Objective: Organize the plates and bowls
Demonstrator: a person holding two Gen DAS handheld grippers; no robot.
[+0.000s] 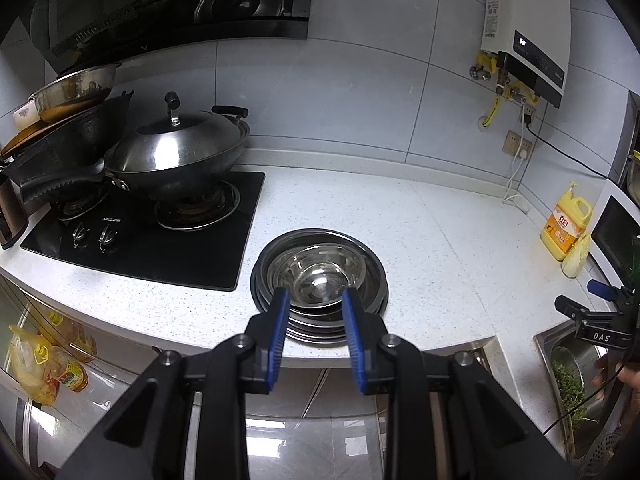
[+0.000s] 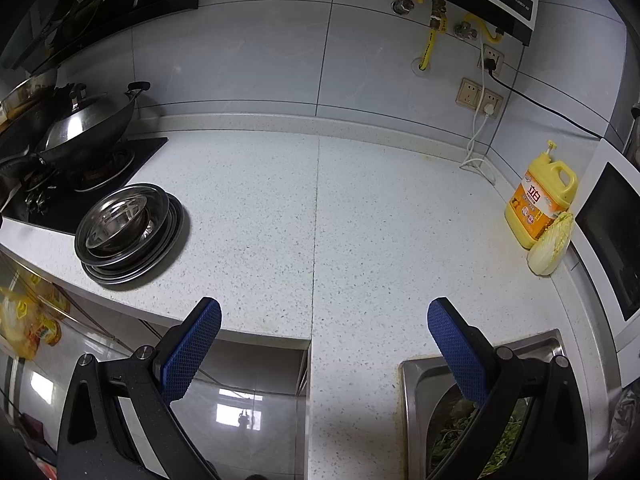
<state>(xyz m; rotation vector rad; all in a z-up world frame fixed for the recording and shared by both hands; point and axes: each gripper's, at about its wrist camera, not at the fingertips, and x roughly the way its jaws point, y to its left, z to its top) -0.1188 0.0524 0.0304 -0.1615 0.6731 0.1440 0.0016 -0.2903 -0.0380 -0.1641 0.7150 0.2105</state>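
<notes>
Hovering over the nested steel stack, with the left claw the nearer of the 2.

At far left the stove [image 1: 140, 236] carries a lidded wok [image 1: 176, 152]; just right of it, near the front edge of the white desk [image 1: 440, 240], sits the stack of plates and bowls [image 1: 320, 276], a small bowl nested in wider dishes. The left claw [image 1: 316, 300] points straight at it, fingers partly spread and holding nothing, their tips framing the stack's near rim; whether they touch it I cannot tell. The stack is round, so no long axis matters, only that it lies dead ahead. The right claw [image 2: 324, 316] hangs wide open and empty well to the right, above the desk's front edge by the sink [image 2: 480, 400], the stack far off to its left. A yellow detergent jug [image 2: 540, 196] stands at far right.
</notes>
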